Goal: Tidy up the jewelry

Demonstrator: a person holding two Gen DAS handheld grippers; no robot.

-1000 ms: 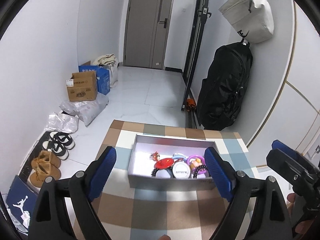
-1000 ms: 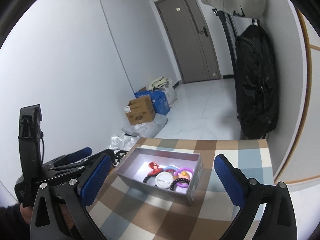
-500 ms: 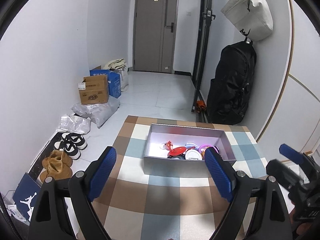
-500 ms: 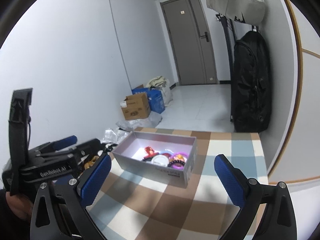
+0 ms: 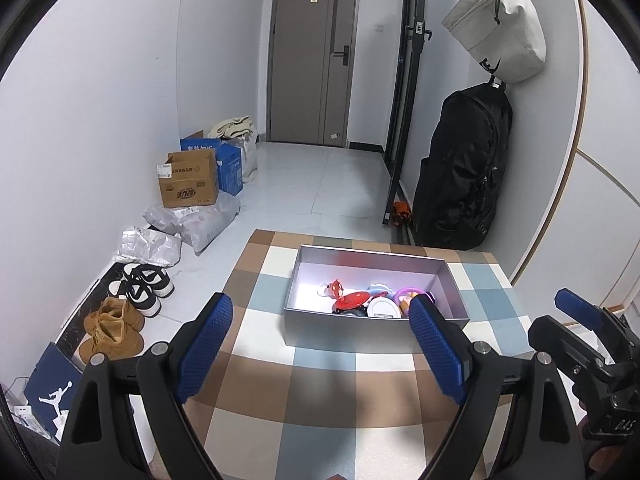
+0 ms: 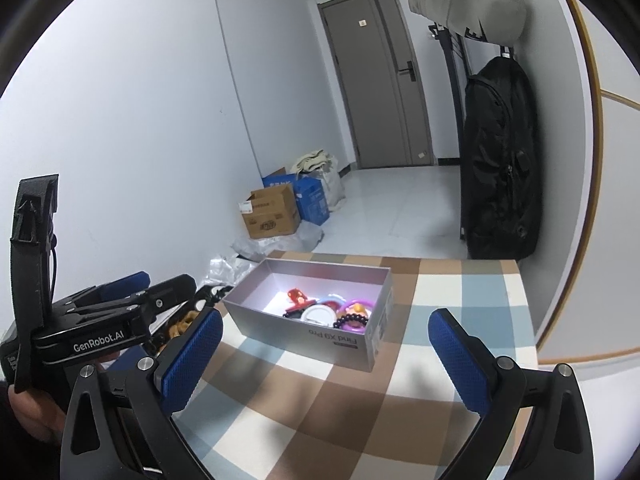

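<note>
Checked tablecloth (image 5: 320, 400): grey box (image 5: 374, 322) holds jumbled trinkets (image 5: 360, 300), perhaps bracelets; both claws gaping, empty.

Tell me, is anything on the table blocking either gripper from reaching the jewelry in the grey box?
Nothing visible does. Only bare checked tablecloth lies between the open left gripper, the open right gripper and the lidless grey box.

A small table (image 5: 328, 400) covered in a checked cloth of brown, blue and white squares fills the near ground. One thing sits directly on it: an open silver-grey box (image 5: 374, 322) toward the far side, right of centre, holding a jumble of colourful pieces. Around it, just bare cloth.
</note>
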